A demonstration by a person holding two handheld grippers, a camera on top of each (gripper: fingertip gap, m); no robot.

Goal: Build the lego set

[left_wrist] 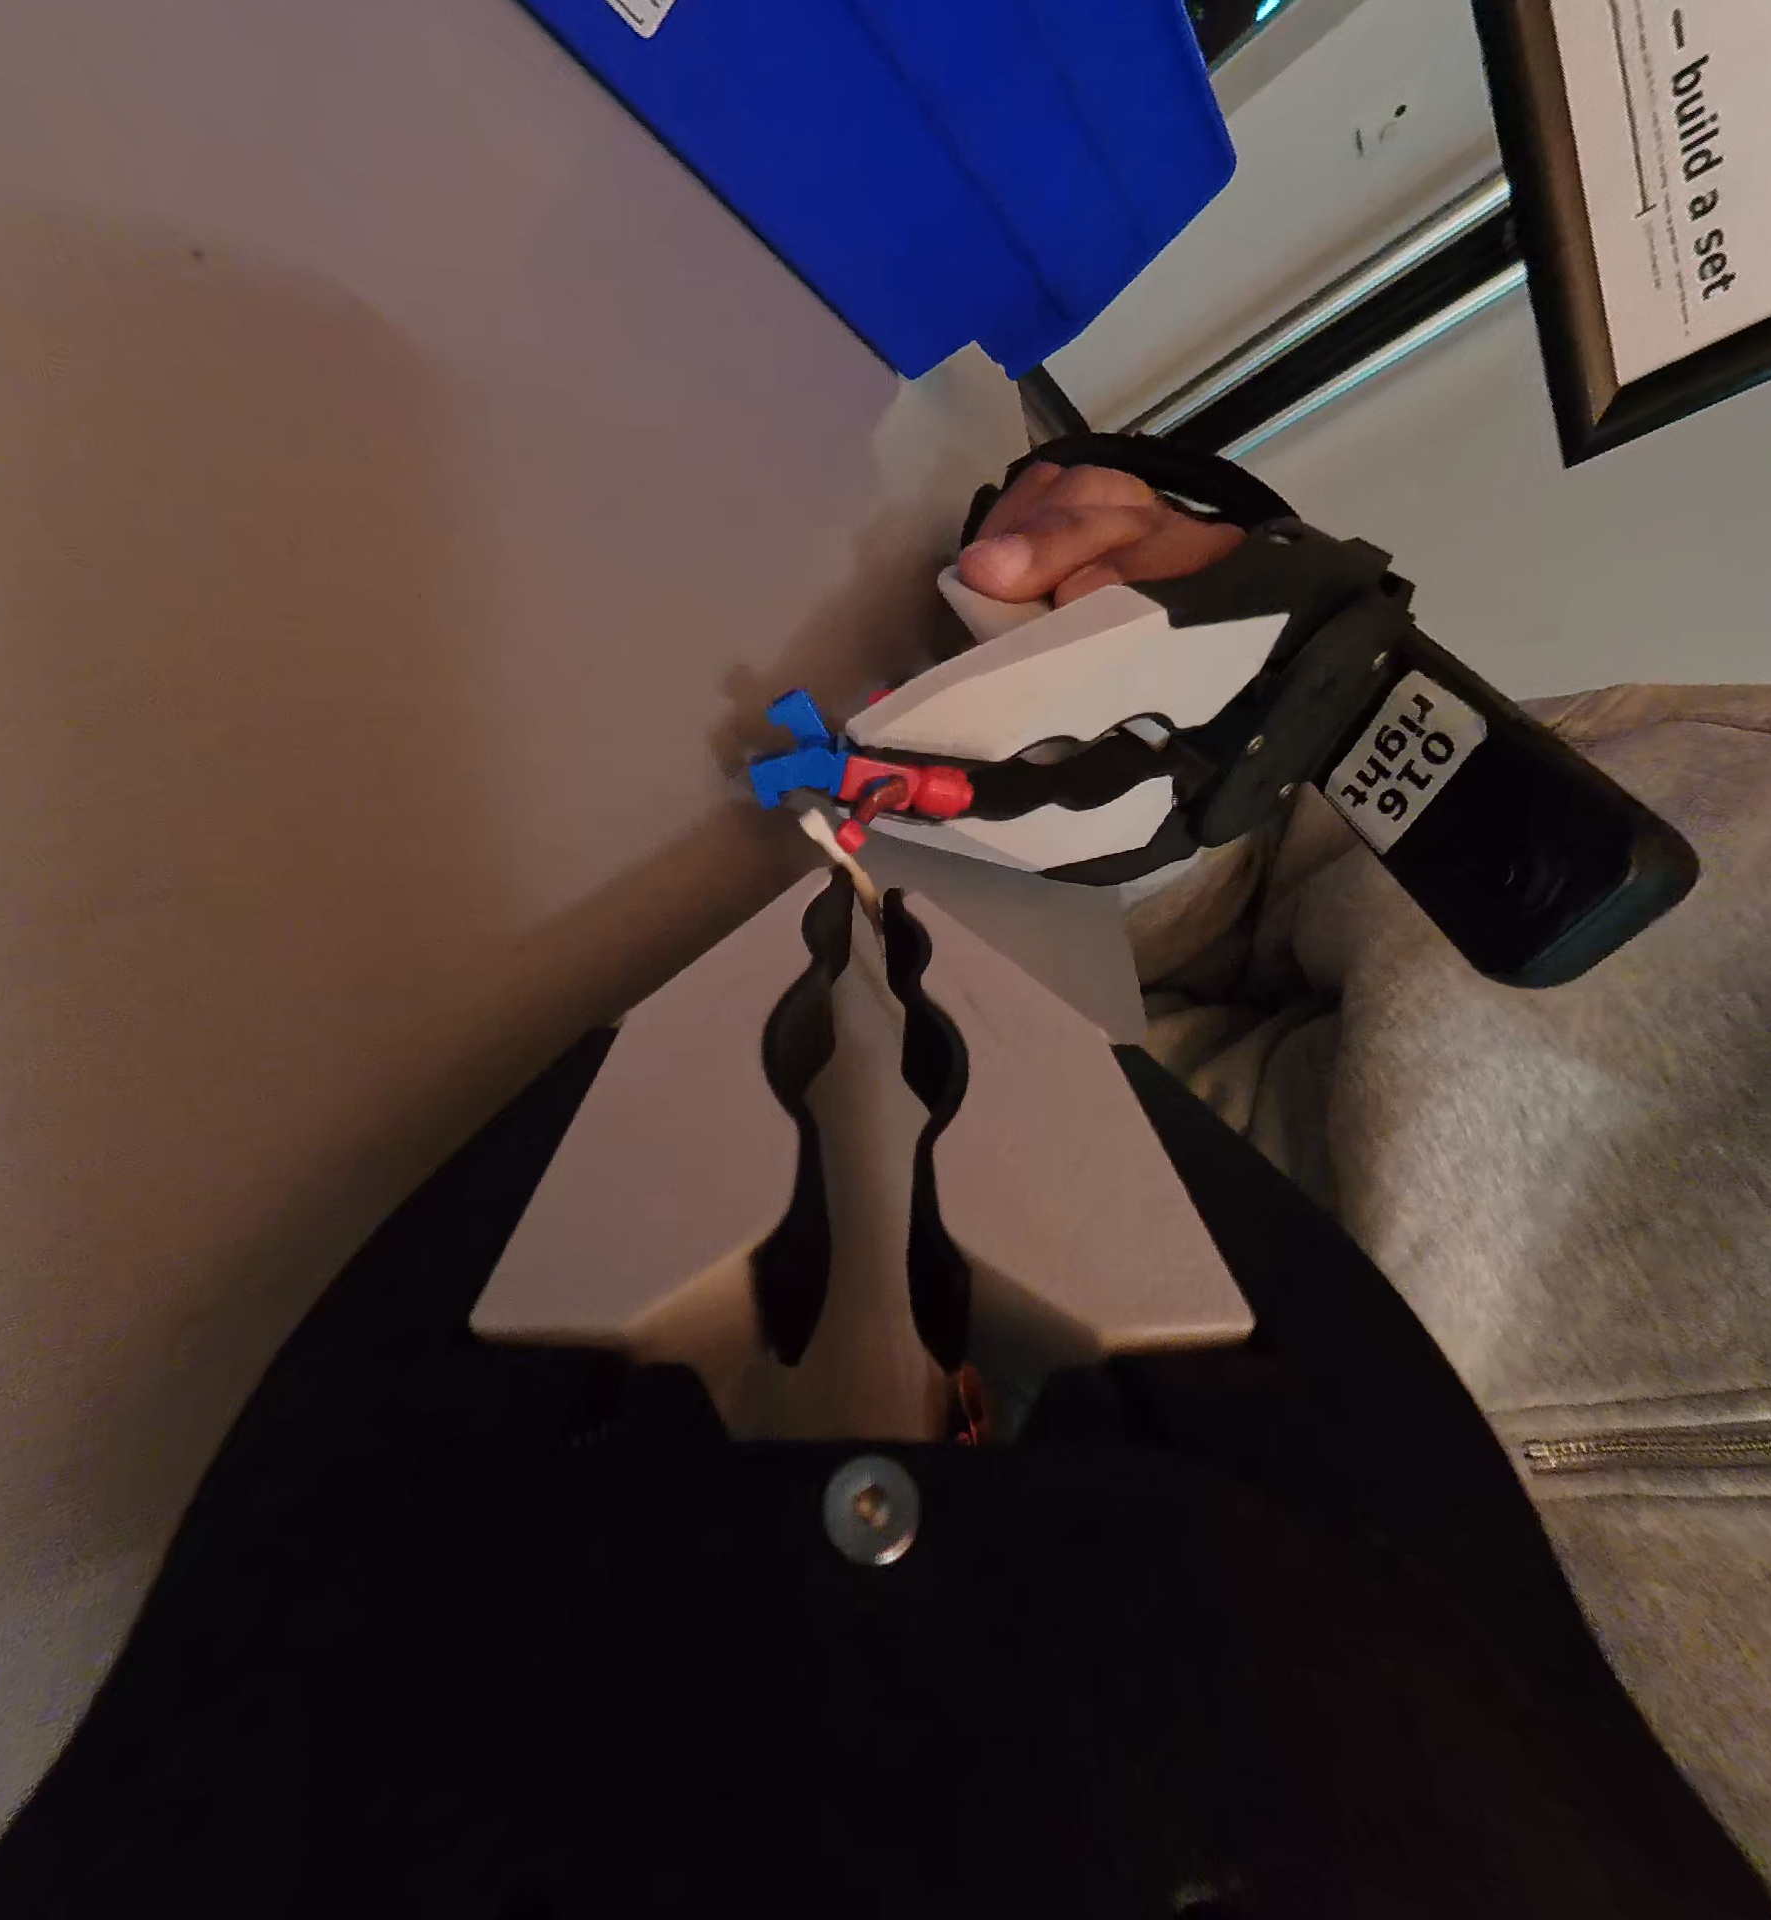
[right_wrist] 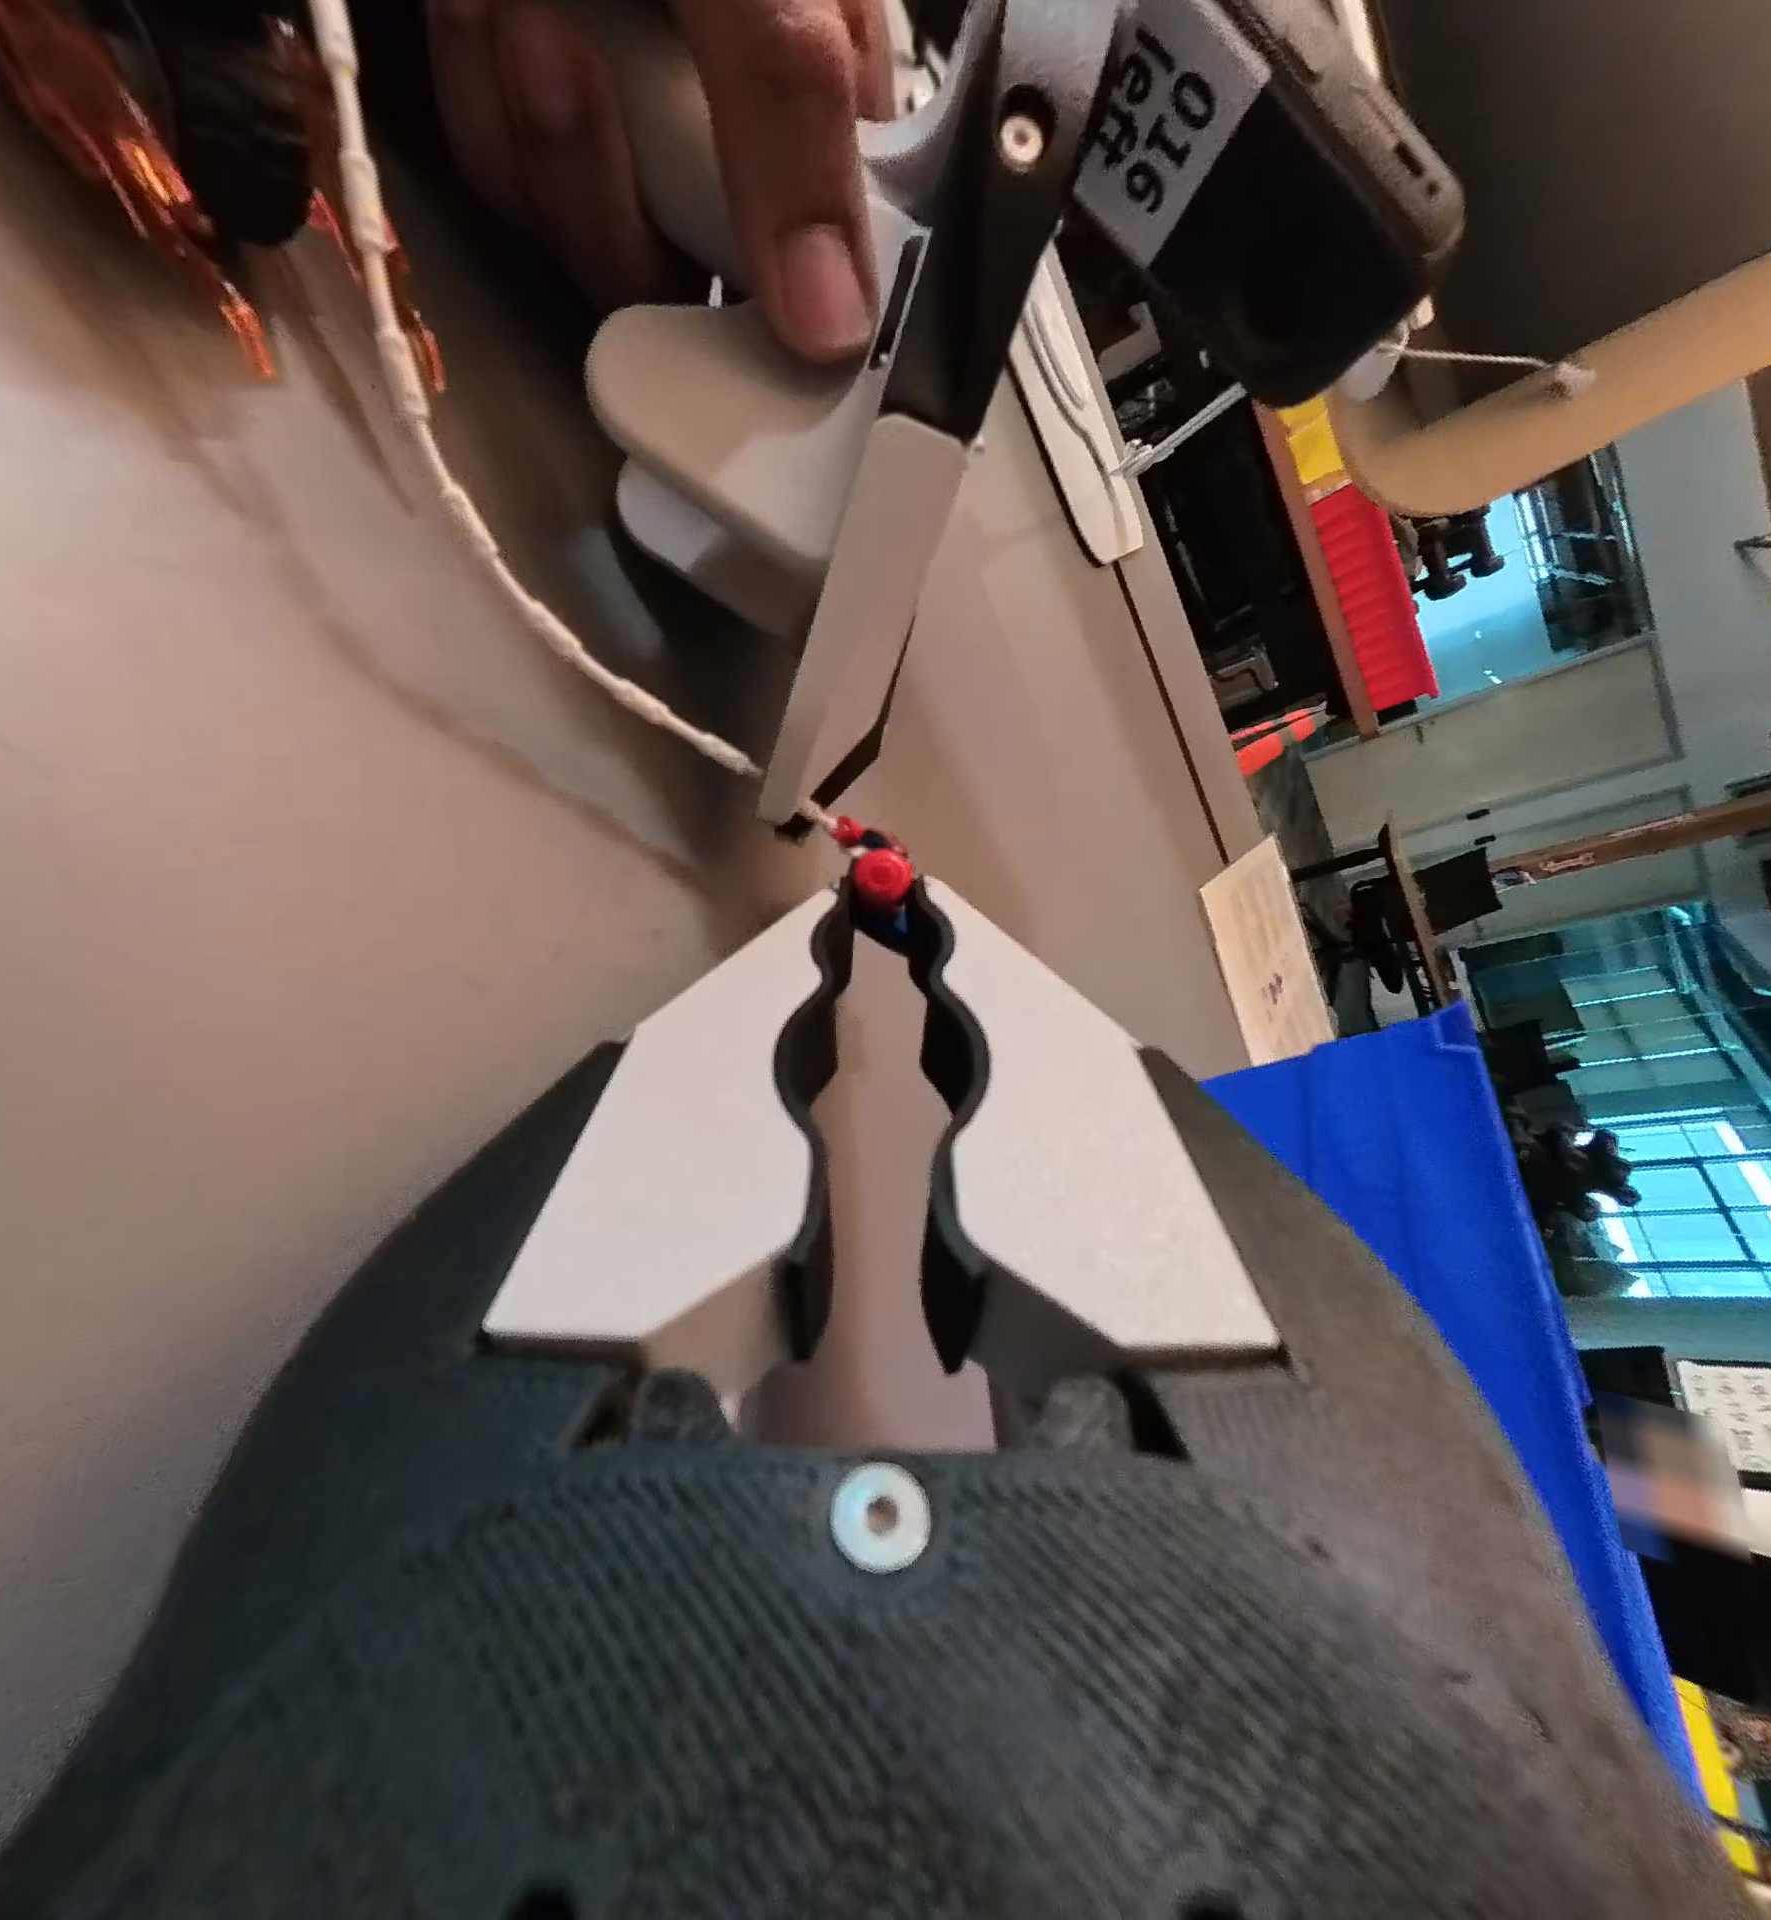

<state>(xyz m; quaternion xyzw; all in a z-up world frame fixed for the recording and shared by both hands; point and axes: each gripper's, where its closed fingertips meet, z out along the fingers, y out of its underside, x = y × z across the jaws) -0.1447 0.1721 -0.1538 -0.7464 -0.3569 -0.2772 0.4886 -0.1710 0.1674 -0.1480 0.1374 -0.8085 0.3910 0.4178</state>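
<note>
A small red and blue minifigure [right_wrist: 881, 878] is clamped between the tips of my right gripper [right_wrist: 881, 914]. It also shows in the left wrist view [left_wrist: 839, 769], with its blue legs sticking out past the right gripper [left_wrist: 860, 784]. My left gripper [left_wrist: 865, 899] is shut on the end of a thin white string [left_wrist: 834, 840]. Its tips sit right beside the figure's hand. In the right wrist view the left gripper [right_wrist: 798, 821] comes down from above. The white string [right_wrist: 507, 582] trails from it to the upper left across the table.
A blue box [left_wrist: 912, 156] stands behind the grippers and also shows in the right wrist view [right_wrist: 1432, 1195]. A framed sign [left_wrist: 1691, 208] stands at the far right. A grey sleeve [left_wrist: 1483, 1143] fills the right side. Orange-red pieces [right_wrist: 133, 156] lie near the string's far end. Only a small space, under 4 cm, lies between the two pairs of fingers.
</note>
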